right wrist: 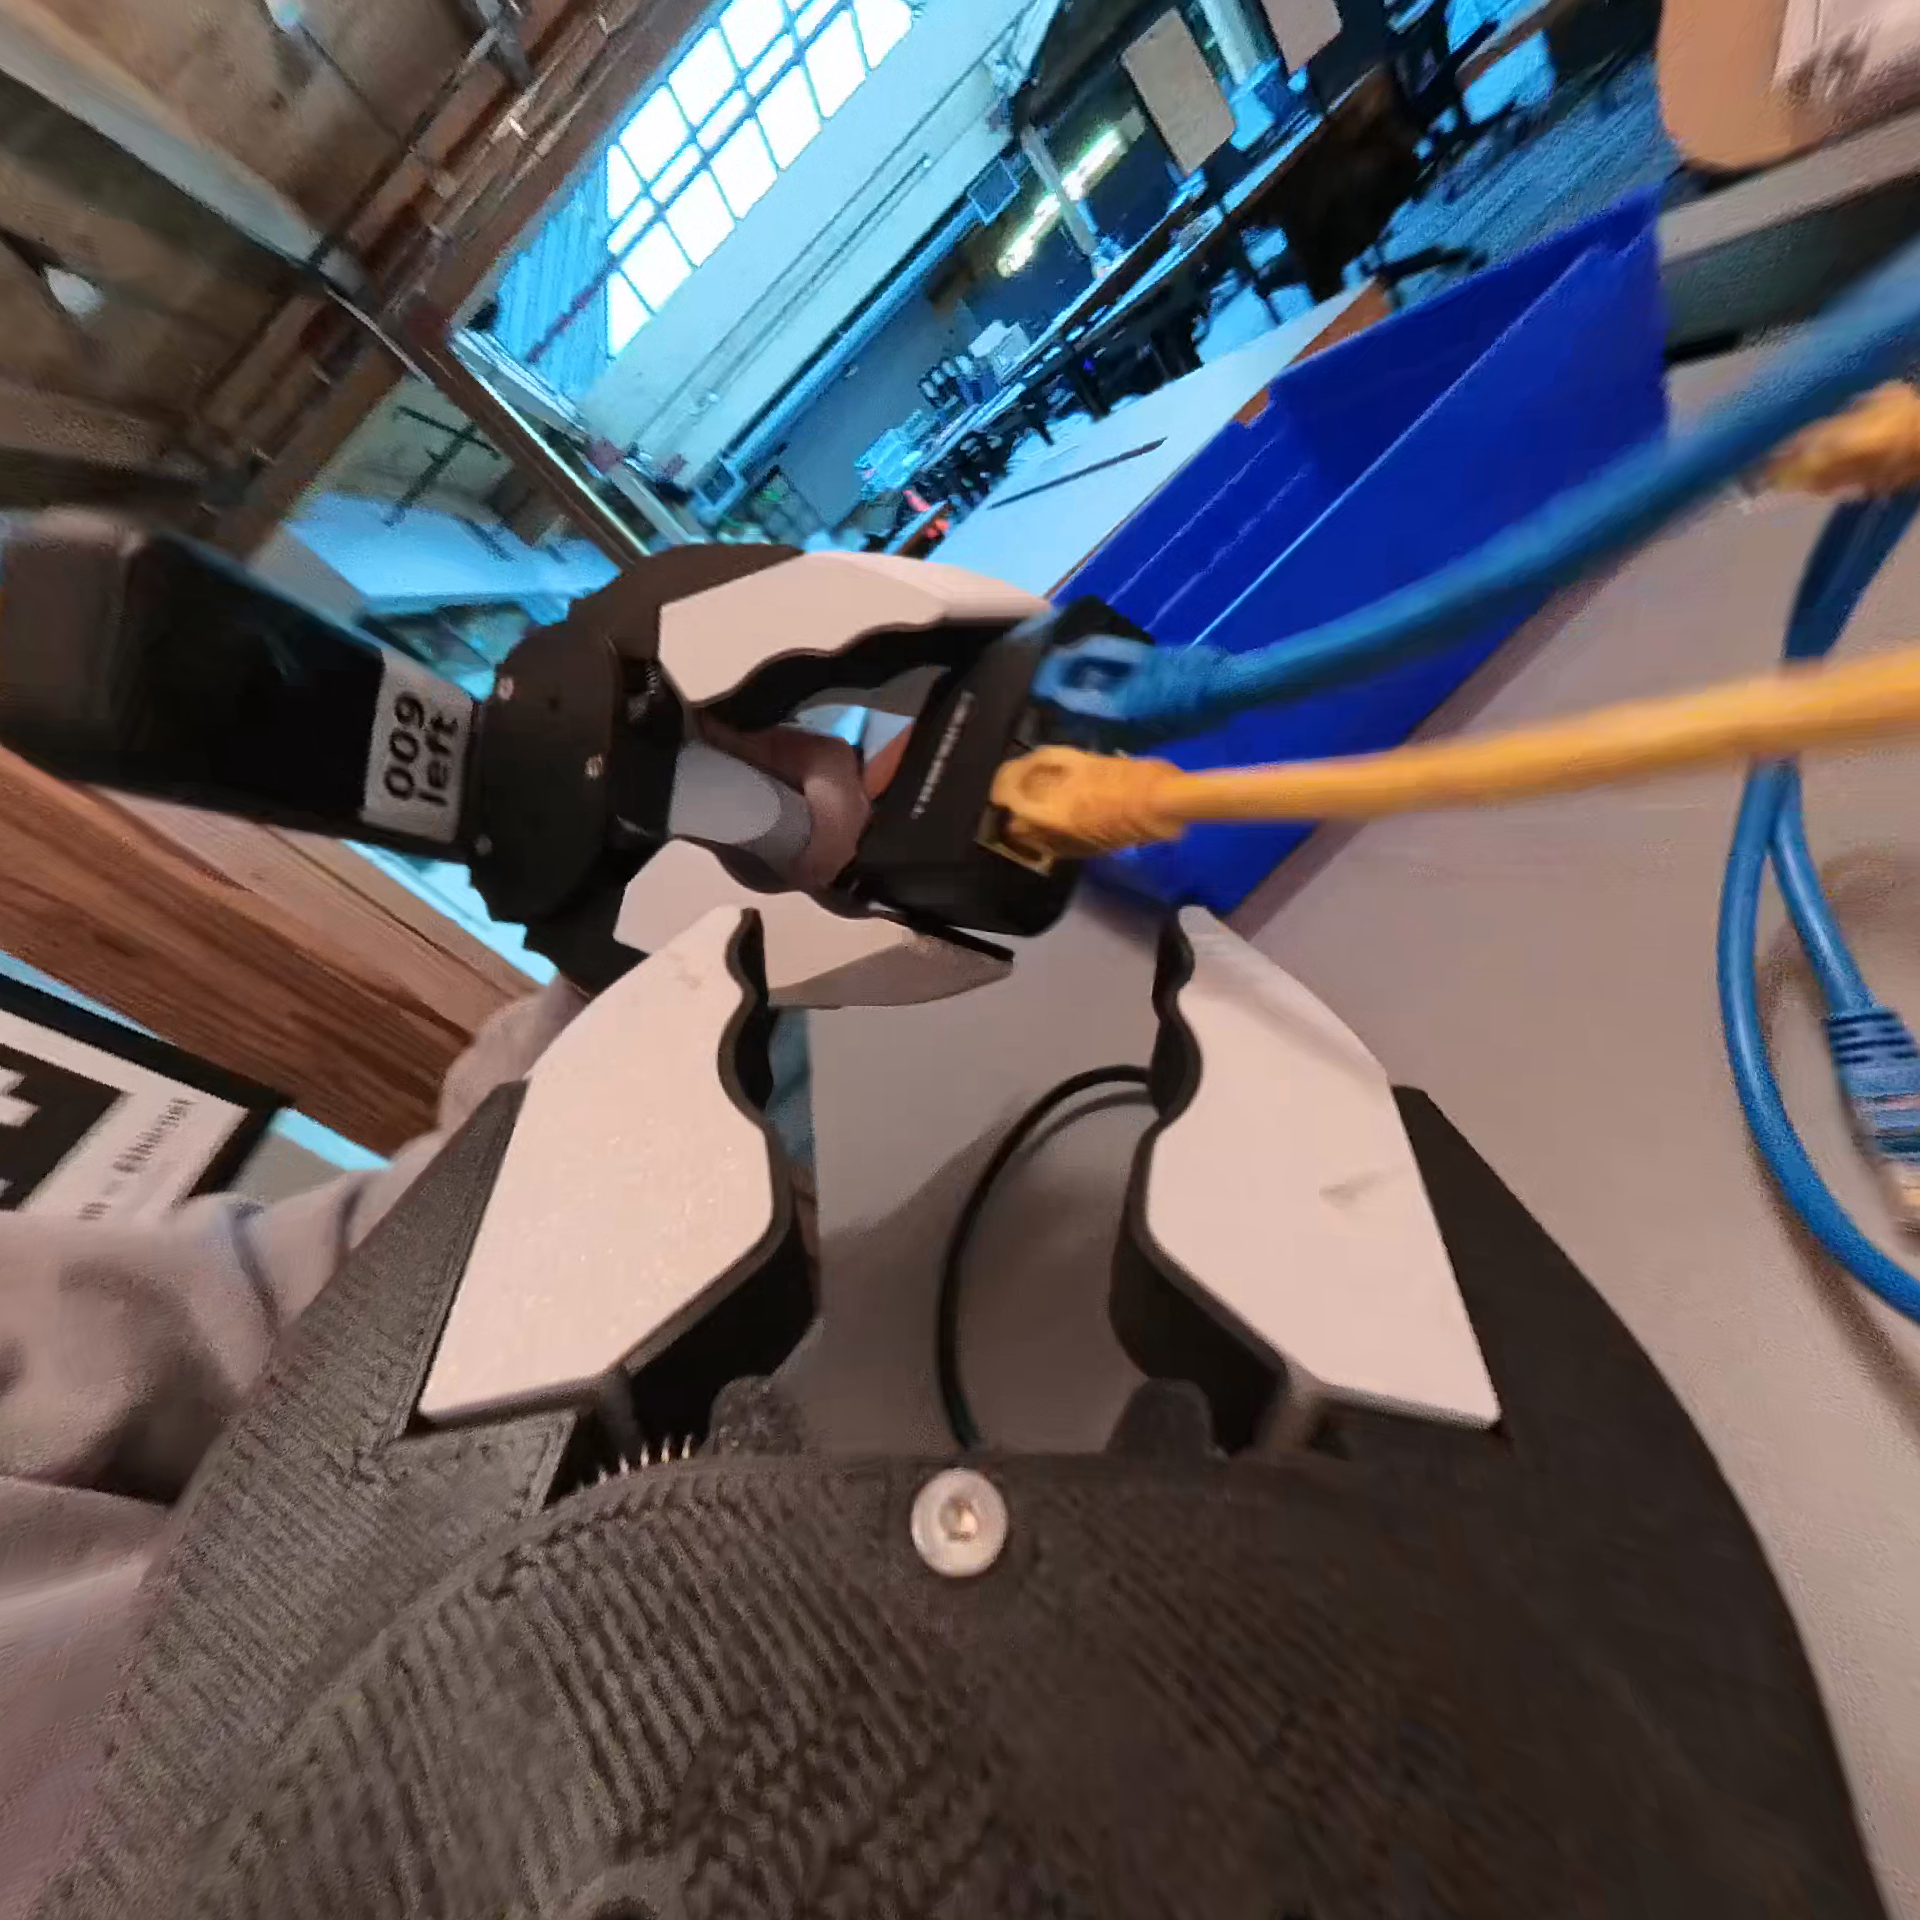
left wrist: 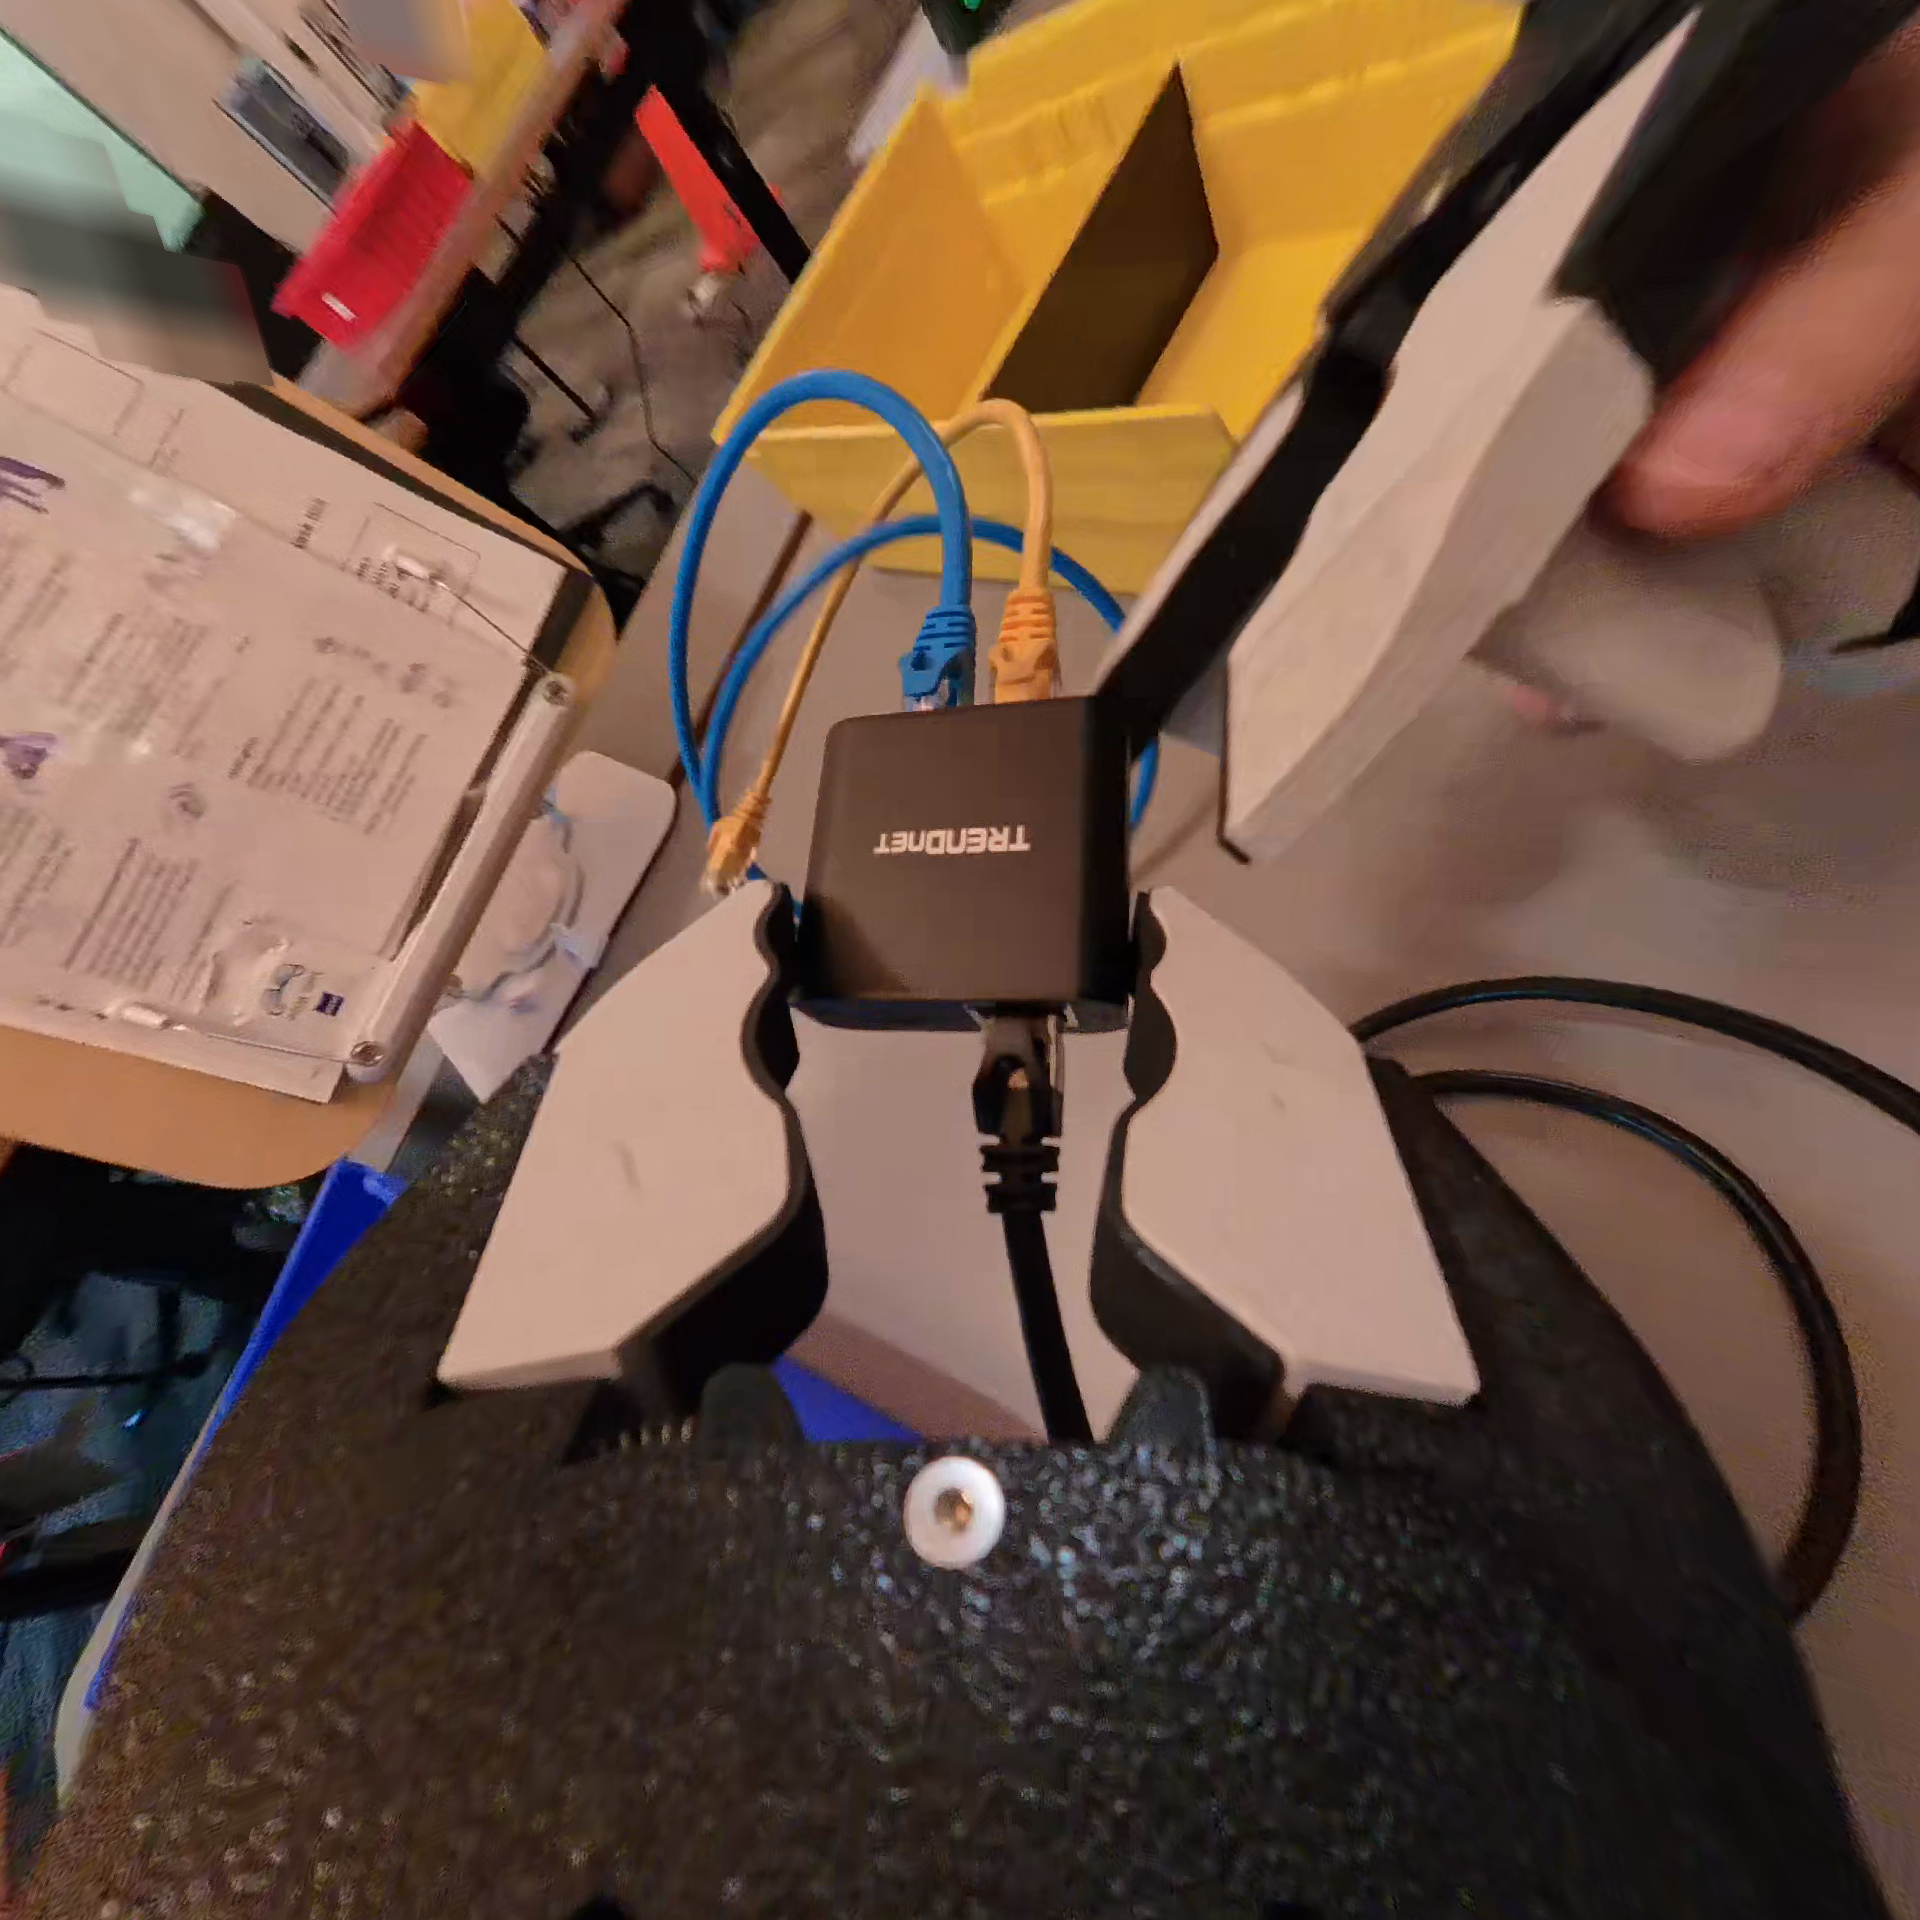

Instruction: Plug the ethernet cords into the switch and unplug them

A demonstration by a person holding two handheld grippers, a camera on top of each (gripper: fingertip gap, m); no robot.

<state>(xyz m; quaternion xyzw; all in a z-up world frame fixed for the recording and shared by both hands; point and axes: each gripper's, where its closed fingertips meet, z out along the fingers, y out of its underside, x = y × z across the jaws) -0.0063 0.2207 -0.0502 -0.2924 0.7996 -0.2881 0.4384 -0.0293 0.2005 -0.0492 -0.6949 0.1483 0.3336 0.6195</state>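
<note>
Centrally, item one: black switch [left wrist: 966,852], a small squarish box, clamped by its two side walls between the fingertips of the left tongs [left wrist: 964,935], which are closed on it and hold it just above the grey counter [left wrist: 1558,935]. Its port face points away from the left camera; its back edge faces the camera and carries a black cord [left wrist: 1023,1195] that runs back between the fingers.

Item two: blue ethernet cord [left wrist: 940,649], plug seated in the far face, cable arching up and looping round behind the switch. Item three: yellow ethernet cord [left wrist: 1029,644], plug seated just beside the blue one; its other plug [left wrist: 736,840] hangs free at the switch's left side.

The right wrist view shows what the left cannot: the port face side-on, with the blue plug [right wrist: 1086,670] above and the yellow plug [right wrist: 1049,805] below, both cables leaving to the right, and the left tongs [right wrist: 977,779] seen from outside with a hand [right wrist: 821,779] wrapped on the trigger behind them. A second blue plug [right wrist: 1881,1091] lies loose on the counter at right, seen in this view only.

Right tongs [right wrist: 961,956]: parted wide, nothing between the fingers, tips pointing toward the switch but apart from it. In the left view they enter from upper right [left wrist: 1174,727], tilted down, a hand [left wrist: 1787,343] gripping the body.

Surroundings: yellow bin [left wrist: 1039,312] beyond the switch, blue bin [right wrist: 1403,499], a printed sheet on a board [left wrist: 239,748] at left
</note>
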